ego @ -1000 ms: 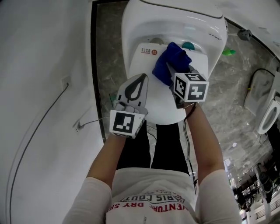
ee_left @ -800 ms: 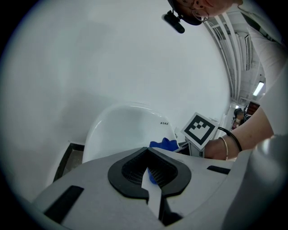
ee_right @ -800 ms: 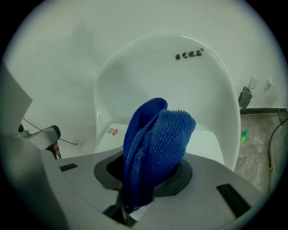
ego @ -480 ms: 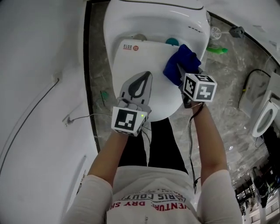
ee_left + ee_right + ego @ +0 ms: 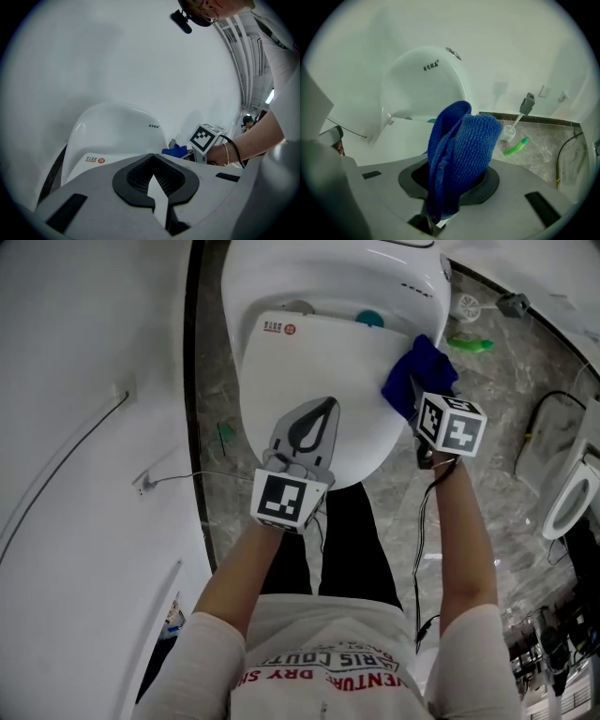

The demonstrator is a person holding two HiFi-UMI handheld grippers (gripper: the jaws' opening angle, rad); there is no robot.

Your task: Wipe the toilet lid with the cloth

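- Right, nearest me, on the shirt (image 5: 328,667), is red print that reads upside down; "DRY" is the only word I can make out for certain.
- My left tool (image 5: 323,407) hangs over the front part of the toilet lid (image 5: 281,371). Its jaws are together with nothing between them.
- My right tool (image 5: 413,397) is clamped on the blue cloth (image 5: 424,369), which stands up in folds out of the jaws.
- The cloth sits at the lid's right edge, towards the back. I cannot tell whether it is pressing on the lid.
- At the lid's back left corner is a small label (image 5: 277,327) with a red round mark and fine print, too small to read.
- A teal piece (image 5: 369,319) shows at the hinge.
- The cistern (image 5: 426,79) behind carries a short line of dark characters, which I cannot read.
- On the marbled floor (image 5: 506,399) to the right lie a green bottle (image 5: 469,342) and, just beyond it, a toilet brush holder (image 5: 461,307).
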